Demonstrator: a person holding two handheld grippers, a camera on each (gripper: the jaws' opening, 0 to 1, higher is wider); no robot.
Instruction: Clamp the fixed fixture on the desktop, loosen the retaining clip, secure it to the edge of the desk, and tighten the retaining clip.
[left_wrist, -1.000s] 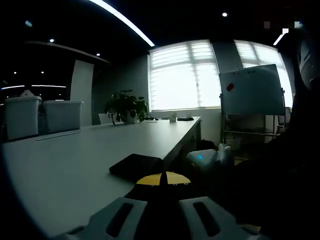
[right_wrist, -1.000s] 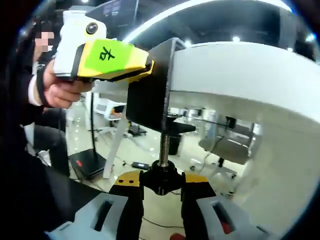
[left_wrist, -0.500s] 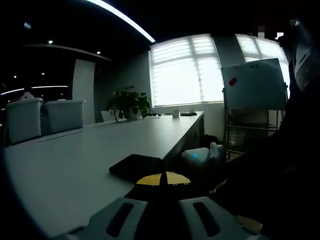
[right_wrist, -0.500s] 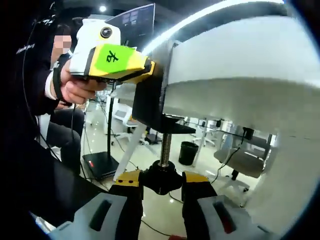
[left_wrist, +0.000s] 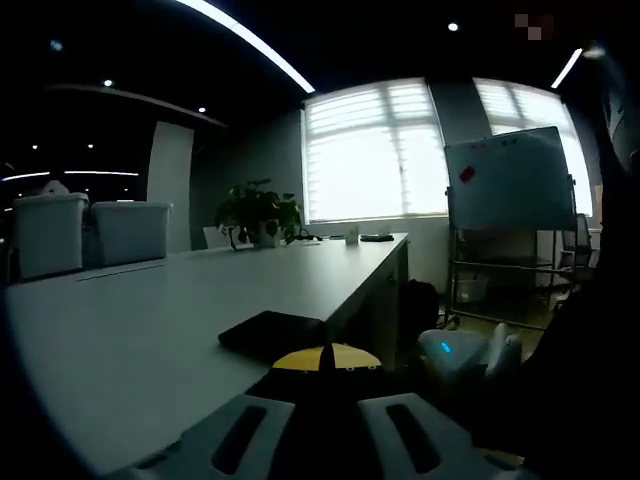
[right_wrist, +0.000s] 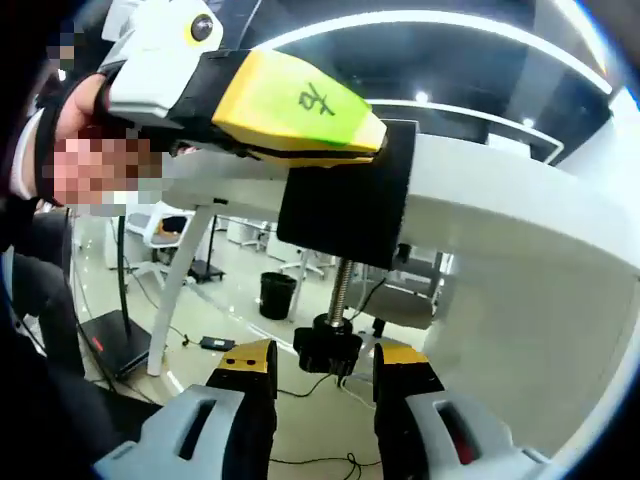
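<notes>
Desk clamping, two views. Left gripper view, L to R: two translucent lidded storage bins at far end of long white desk; green potted plant by bright blinded windows; black C-shaped clamp fixture w/ flat top plate lying on desktop at near edge, just ahead of left gripper. Left gripper's grey, yellow-tipped jaws are drawn together around fixture's dark body. Further R: white gripper casing w/ blue light below desk edge; whiteboard on wheeled stand beyond.

Right gripper view, L to R: person's hand holds left gripper, yellow body w/ green label, its tip pressed onto fixture, which hangs over white desk edge. Below fixture, threaded metal screw rod runs down to black retaining knob. Right gripper sits under it; yellow-tipped jaws stand on either side of knob, narrow gap, close beside it, contact can't be told. Office chairs and floor cables in bkgd.
</notes>
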